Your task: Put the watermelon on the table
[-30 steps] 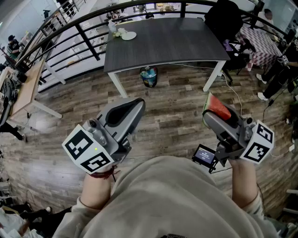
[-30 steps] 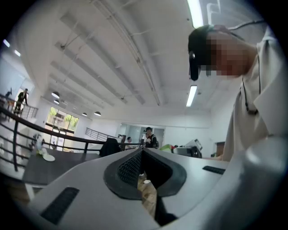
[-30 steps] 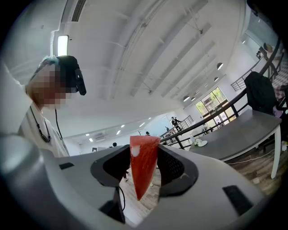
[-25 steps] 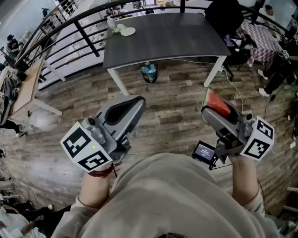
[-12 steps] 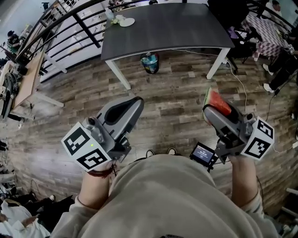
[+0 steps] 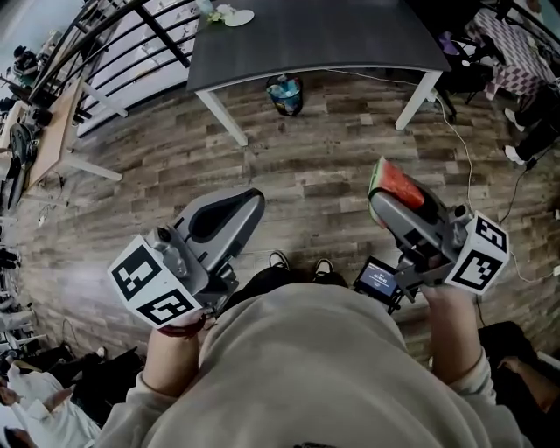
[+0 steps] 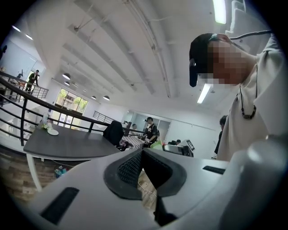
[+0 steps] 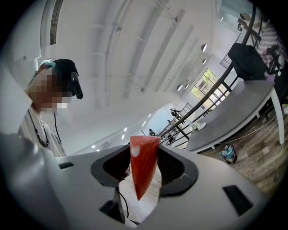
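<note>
- The right gripper point(image 6: 387, 189) clamps the watermelon point(image 6: 402, 186) slice above the wooden floor point(image 6: 315, 175), well apart from the dark worktop point(image 6: 350, 44).
- The left gripper point(image 6: 234, 208) has its jaws together, with nothing between them.
- A plate point(image 6: 238, 17) sits on the worktop's far corner.
- A bin point(image 6: 285, 94) stands underneath the worktop.

A wood-plank floor point(image 6: 332, 175) in mixed browns runs under a dark grey table point(image 6: 315, 35) on white legs (a bluish bin point(image 6: 285, 94) stands beneath it). A black railing point(image 7: 22, 121) curves behind it, and a pale wooden desk point(image 6: 51, 131) sits at the left. Strip lights point(image 7: 219, 11) line the white ceiling point(image 7: 112, 45).
</note>
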Demonstrator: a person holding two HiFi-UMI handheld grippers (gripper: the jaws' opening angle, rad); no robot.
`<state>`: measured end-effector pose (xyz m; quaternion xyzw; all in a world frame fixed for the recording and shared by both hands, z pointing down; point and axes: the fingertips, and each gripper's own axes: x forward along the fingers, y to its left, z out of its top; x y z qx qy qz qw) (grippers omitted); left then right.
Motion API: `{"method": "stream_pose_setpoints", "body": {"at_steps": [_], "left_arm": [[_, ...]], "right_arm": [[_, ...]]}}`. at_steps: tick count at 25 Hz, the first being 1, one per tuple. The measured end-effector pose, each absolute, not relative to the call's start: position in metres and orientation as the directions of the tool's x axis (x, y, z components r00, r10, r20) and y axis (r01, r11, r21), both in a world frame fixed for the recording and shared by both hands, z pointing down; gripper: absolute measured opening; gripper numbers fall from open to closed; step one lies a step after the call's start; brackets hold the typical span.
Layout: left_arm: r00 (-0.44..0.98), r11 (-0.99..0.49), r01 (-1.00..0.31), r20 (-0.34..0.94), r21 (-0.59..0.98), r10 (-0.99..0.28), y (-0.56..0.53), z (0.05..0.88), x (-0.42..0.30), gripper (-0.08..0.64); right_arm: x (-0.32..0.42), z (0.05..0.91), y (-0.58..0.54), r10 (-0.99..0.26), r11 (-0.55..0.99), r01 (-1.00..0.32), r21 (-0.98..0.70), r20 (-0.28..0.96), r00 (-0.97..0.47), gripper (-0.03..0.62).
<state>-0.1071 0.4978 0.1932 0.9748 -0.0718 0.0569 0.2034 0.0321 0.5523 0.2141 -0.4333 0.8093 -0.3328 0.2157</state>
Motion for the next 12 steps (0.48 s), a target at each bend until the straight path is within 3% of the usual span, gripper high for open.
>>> {"method": "stream_pose_setpoints", "body": {"at_steps": [4,12], "left_arm": [[0.982,-0.894,-0.178,0.138,0.412,-0.132,0.485,0.197,-0.113,0.002],[0.997,-0.914,-0.061,0.072,0.4,-0.035,0.451,0.191,-0.108,0.002]], "right_arm": [[0.032,0.211,0.54,-0.845,0.403,-0.571,-0.716,-0.05,-0.533,0.199],[0.033,0.202,0.51,-0.878,0.367,-0.574,-0.732,-0.07,-0.473,0.199]]}}
